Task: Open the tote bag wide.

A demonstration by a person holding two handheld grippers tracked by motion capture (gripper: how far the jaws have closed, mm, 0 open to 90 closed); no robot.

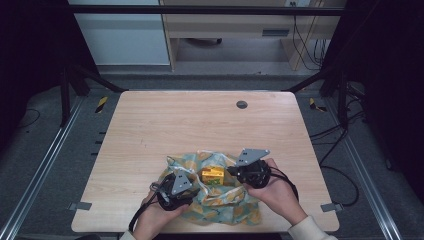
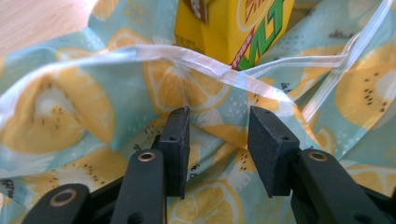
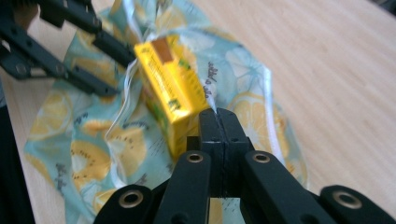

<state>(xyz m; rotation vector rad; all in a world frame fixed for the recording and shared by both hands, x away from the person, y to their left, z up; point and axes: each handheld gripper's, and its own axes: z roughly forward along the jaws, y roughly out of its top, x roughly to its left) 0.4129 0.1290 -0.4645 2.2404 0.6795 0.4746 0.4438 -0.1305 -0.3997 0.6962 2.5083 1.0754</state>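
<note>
High view, yellow carton [image 1: 212, 175] on lemon-print bag [image 1: 220, 205], left hand-held gripper [image 2: 218, 135] apart, right hand-held gripper [image 3: 218, 122] pinching bag.

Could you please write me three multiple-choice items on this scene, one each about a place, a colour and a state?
1. Where does the carton sit?
A. on the lemon-print bag
B. on bare wood
C. on the floor

2. What is the carton's main colour?
A. red
B. yellow
C. white

3. How do the left claw's jaws stand?
A. shut on the carton
B. shut on the drawstring
C. apart, over the bag

Answers: 1 A, printed fabric lies all round it. 2 B, its faces are yellow. 3 C, the left gripper view shows a gap between the jaws.
</note>
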